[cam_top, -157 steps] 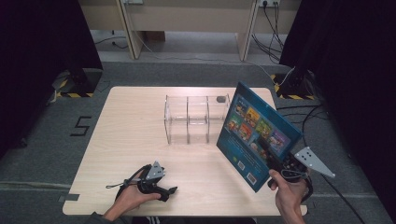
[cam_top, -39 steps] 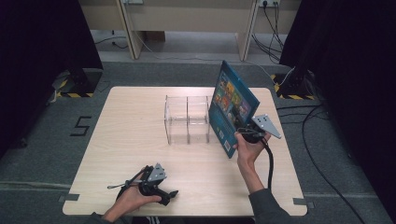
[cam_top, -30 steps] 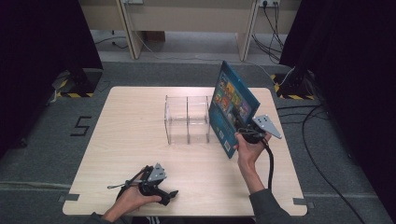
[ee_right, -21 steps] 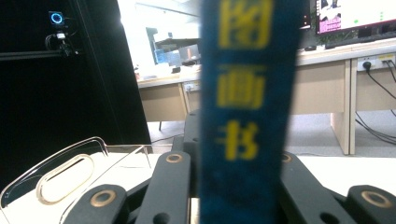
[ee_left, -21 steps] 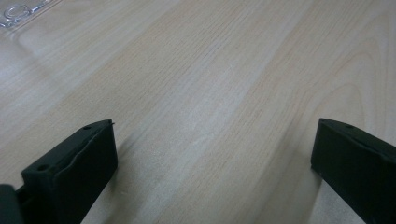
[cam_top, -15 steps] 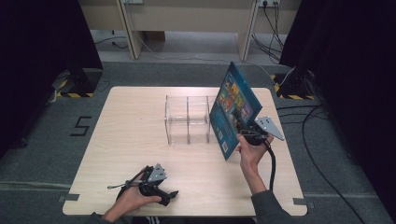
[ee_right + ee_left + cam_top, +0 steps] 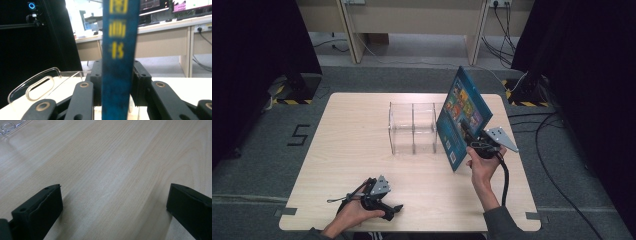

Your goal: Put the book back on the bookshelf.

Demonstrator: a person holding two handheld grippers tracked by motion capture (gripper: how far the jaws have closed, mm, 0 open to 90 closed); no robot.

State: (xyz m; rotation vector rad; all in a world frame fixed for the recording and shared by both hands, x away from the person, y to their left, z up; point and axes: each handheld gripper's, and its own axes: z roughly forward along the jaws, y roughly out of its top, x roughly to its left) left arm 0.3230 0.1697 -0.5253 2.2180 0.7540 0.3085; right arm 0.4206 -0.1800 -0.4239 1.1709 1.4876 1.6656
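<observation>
A blue picture book stands tilted on its lower corner on the table, just right of a clear acrylic rack. My right gripper has the book's edge between its jaws. In the right gripper view the blue spine runs up between the two black pads, which lie close against both faces with no clear gap. These jaws have just been opening with the book between them. My left gripper rests on the table near the front edge, open, with bare wood between its fingers.
The wooden table has open surface to the left and in front of the rack. The rack's curved clear wall sits left of the book. Desks and cables line the floor behind and to the right.
The book has leaned over, its top swinging toward the right, and the right hand has shifted slightly with it. The left gripper has stayed where it was.
</observation>
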